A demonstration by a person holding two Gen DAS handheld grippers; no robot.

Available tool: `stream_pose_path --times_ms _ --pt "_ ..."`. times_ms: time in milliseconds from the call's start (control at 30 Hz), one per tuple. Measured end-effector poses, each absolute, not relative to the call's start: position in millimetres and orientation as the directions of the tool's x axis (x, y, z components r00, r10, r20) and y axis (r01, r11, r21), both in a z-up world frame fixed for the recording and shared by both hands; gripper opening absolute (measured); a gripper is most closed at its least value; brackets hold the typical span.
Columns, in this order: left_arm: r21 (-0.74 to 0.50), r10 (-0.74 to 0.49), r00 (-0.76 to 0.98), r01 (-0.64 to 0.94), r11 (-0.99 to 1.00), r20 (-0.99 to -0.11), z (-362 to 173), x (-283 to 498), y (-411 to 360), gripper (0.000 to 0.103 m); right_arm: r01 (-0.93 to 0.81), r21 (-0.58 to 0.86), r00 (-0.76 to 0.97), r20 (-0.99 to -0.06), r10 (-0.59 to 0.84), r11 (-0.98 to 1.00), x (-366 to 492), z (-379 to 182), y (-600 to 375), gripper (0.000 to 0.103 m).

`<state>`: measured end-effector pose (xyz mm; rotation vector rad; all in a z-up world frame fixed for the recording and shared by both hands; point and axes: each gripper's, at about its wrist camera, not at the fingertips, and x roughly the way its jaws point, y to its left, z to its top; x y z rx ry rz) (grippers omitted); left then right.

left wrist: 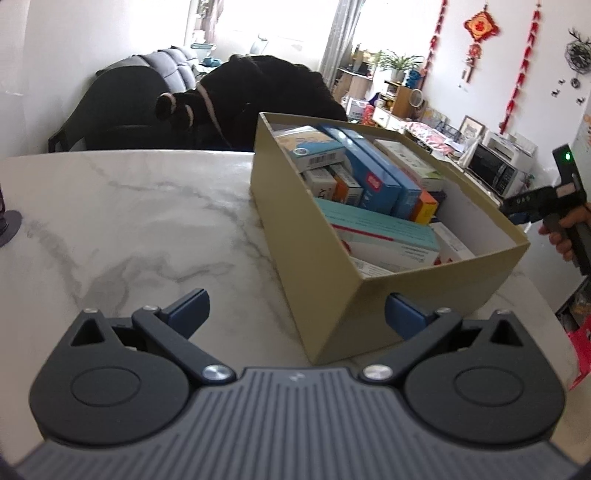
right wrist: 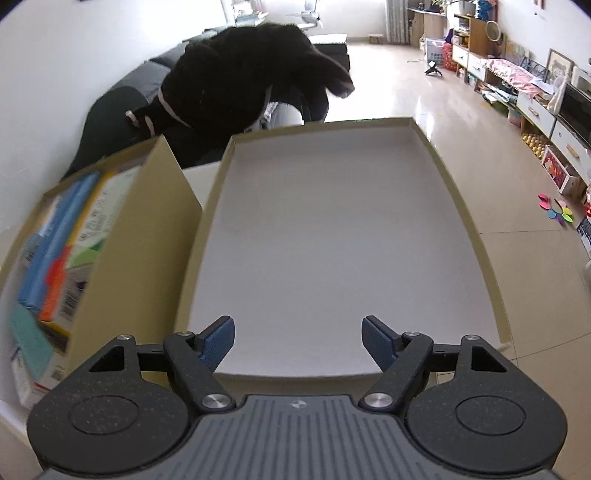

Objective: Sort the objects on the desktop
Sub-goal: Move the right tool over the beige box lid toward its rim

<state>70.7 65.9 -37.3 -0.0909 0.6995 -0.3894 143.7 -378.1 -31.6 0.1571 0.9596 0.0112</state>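
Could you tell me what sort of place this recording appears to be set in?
Most likely a home living room: a grey upholstered sofa, red hanging festive ornaments on the wall, and a black microwave oven on a low cabinet.

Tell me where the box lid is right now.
In the right wrist view the lid lies upside down, white inside facing up, straight ahead of the open right gripper and just right of the filled box.
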Motion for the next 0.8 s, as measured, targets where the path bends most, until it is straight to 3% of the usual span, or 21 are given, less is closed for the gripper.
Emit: stream_pose_path --times_ms 333,600,800 --pt "-0.267 -0.411 0.649 0.313 0.911 -0.640 -45 82 65 0.103 -0.004 0.085 0.490 -0.868 0.076 0.996 157 -70 -364 0.078" --pt "-0.234 -0.422 0.660 0.358 0.904 -0.621 -38 73 53 0.103 0.013 0.116 0.479 -0.873 0.095 0.993 149 -73 -364 0.078" --pt "-0.196 -0.428 0.676 0.394 0.898 -0.600 -31 55 48 0.103 0.009 0.056 0.455 -0.889 0.046 0.998 132 -73 -352 0.078"
